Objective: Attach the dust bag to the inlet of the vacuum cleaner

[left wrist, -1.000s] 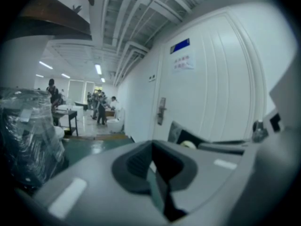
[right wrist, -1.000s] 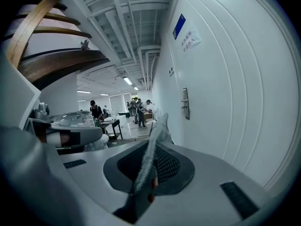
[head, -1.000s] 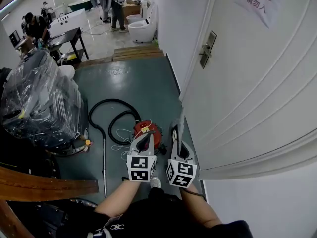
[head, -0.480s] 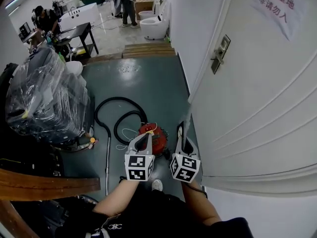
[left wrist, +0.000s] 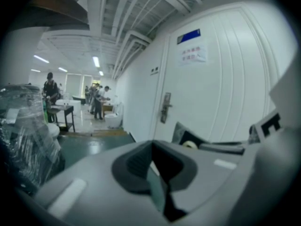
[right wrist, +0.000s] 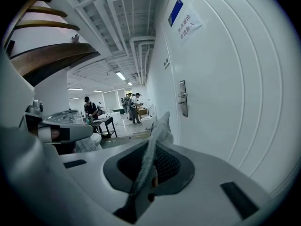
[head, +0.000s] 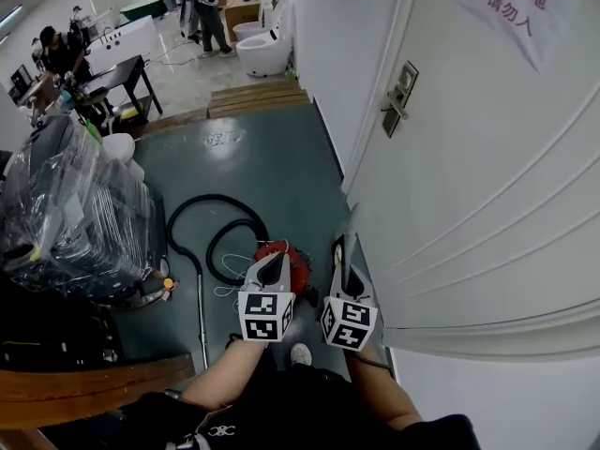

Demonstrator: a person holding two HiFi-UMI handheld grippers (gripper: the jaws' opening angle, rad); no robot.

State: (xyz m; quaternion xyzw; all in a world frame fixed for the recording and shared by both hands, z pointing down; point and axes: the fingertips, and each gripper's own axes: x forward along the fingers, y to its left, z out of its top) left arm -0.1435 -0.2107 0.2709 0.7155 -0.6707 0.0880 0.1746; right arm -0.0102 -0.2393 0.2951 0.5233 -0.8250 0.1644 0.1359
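On the green floor lies the red vacuum cleaner (head: pixel 292 262) with its black hose (head: pixel 192 216) looped to the left. My left gripper (head: pixel 274 261) hovers over the vacuum's near side; its jaws are shut and I see nothing between them (left wrist: pixel 156 173). Just to its right, by the white door, my right gripper (head: pixel 345 254) is shut on the grey dust bag (head: pixel 351 221). The bag stands up edge-on from the pads (right wrist: pixel 153 149). From the left gripper view, the bag's dark collar (left wrist: pixel 187 139) shows at the right.
A white door (head: pixel 469 176) and wall close off the right side. A plastic-wrapped machine (head: pixel 70 204) stands on the left, with a metal wand (head: pixel 201 307) on the floor beside it. A wooden rail (head: pixel 84 382) crosses the lower left. People work at tables (head: pixel 117 73) far down the hall.
The view has swung a little and both grippers have drifted slightly over the floor, still side by side above the vacuum. The right gripper's hold on the bag is the same.
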